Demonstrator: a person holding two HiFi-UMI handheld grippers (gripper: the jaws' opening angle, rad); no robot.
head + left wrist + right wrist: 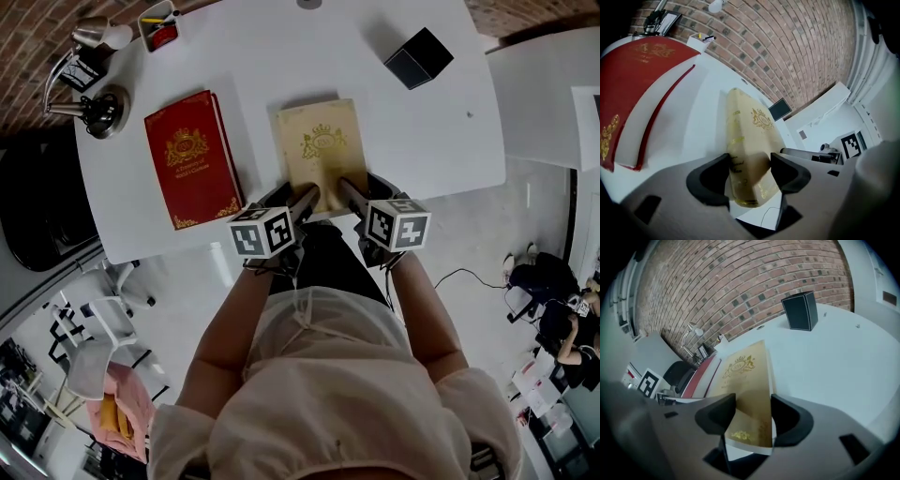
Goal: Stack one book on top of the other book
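Note:
A cream book with a gold crest (319,145) lies flat on the white table (281,56), its near edge at the table's front edge. A red book with a gold crest (192,155) lies to its left, apart from it. My left gripper (307,195) and right gripper (349,187) sit side by side at the cream book's near edge. In the left gripper view the cream book (750,136) runs between the wide open jaws of the left gripper (750,173). In the right gripper view the cream book (745,376) sits likewise in the right gripper (753,416).
A black box (418,57) stands at the table's far right. A desk lamp (89,75) and a small pen holder (159,28) are at the far left corner. A white chair (94,328) stands on the floor to the left. A brick wall (740,277) lies beyond.

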